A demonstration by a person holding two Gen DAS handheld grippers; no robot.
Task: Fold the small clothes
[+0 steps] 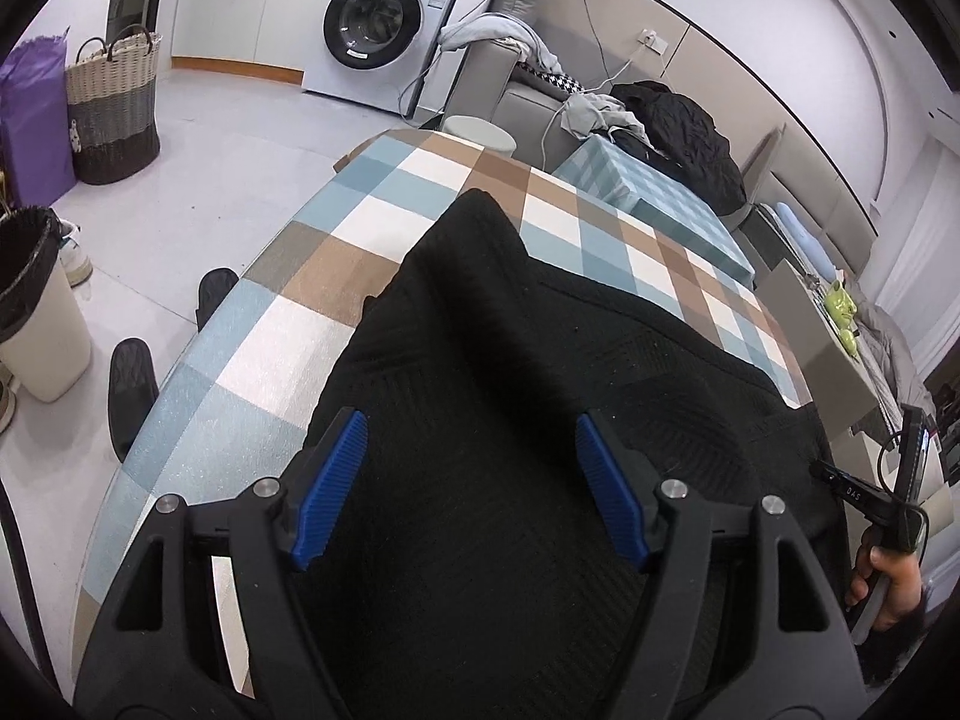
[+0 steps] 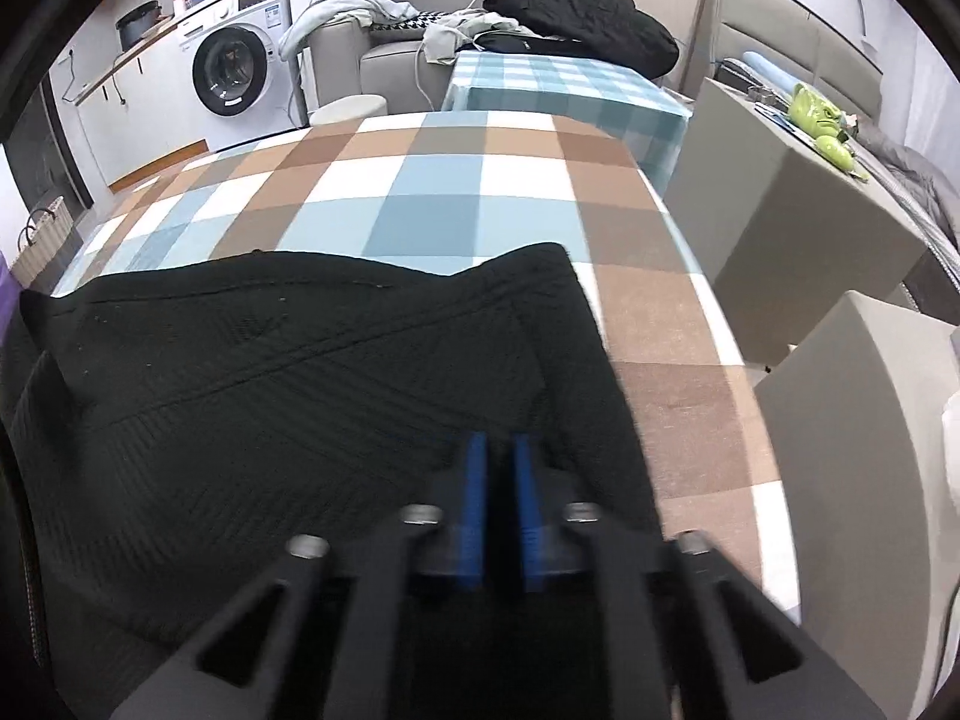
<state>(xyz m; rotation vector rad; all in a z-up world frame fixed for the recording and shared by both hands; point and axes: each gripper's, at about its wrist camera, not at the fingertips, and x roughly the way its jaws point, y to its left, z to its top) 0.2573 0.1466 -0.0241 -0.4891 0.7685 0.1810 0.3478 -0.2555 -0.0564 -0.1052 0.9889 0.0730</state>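
Note:
A black knitted garment [image 1: 540,420] lies spread on the checked table [image 1: 288,324]; one corner points toward the far edge. My left gripper [image 1: 471,426] hovers over its middle, open, blue pads [image 1: 333,492] wide apart with only cloth below them. In the right wrist view the garment [image 2: 270,372] covers the near left of the table [image 2: 432,192]. My right gripper [image 2: 498,441] is at the garment's right side, its blue pads [image 2: 474,498] closed together, and a ridge of dark cloth runs into them. A hand [image 1: 888,576] holds that gripper at the left wrist view's right edge.
A sofa [image 2: 384,60] with a black jacket [image 2: 588,18] and loose clothes stands beyond the table, beside a smaller checked table [image 2: 564,90]. Grey boxes [image 2: 792,222] stand to the right. On the floor at left are a washing machine [image 1: 384,30], a woven basket [image 1: 114,102] and a bin [image 1: 36,312].

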